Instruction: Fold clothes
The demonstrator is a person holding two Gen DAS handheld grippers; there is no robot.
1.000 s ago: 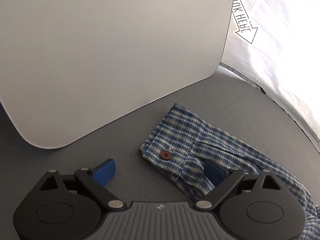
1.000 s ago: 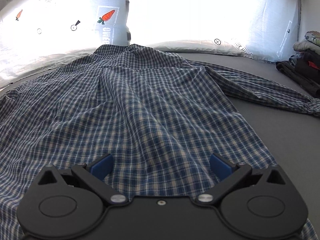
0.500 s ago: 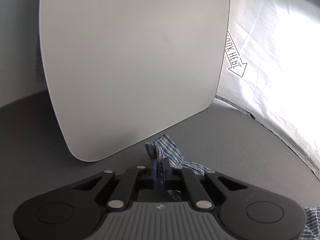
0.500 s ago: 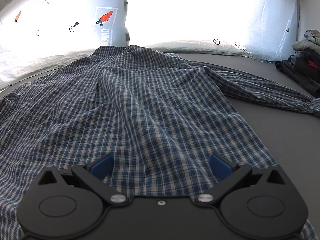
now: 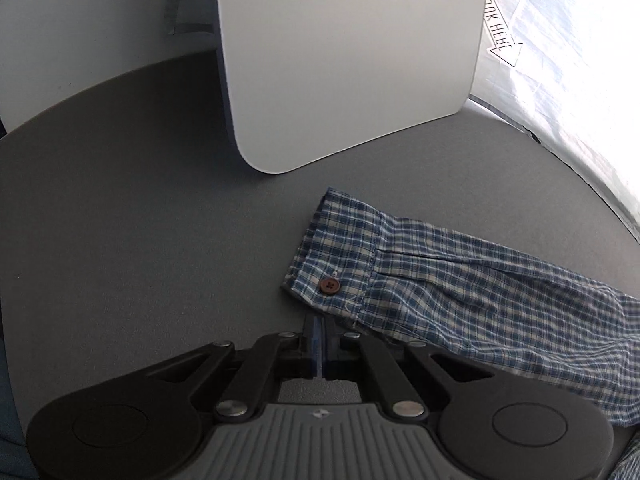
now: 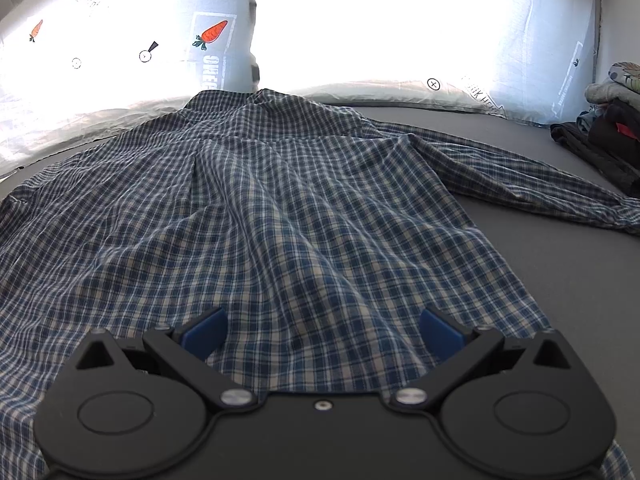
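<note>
Shirt (image 6: 280, 216), blue-and-white plaid, lies spread flat on the grey bench (image 6: 560, 280), its collar toward the far edge by the bright printed sheet (image 6: 400, 20). One sleeve (image 6: 520, 176) stretches toward the right edge, near a stack of folded clothes (image 6: 608, 120). The right gripper (image 6: 320, 330) hovers over the hem with its claw wide and nothing between the blue pads. The other sleeve's cuff (image 5: 340, 256), with a brown button (image 5: 329, 285), lies flat near a white board (image 5: 348, 60) at the left edge. The left gripper (image 5: 319, 340) is pinched together just at the cuff's near edge; whether cloth is caught cannot be told.
</note>
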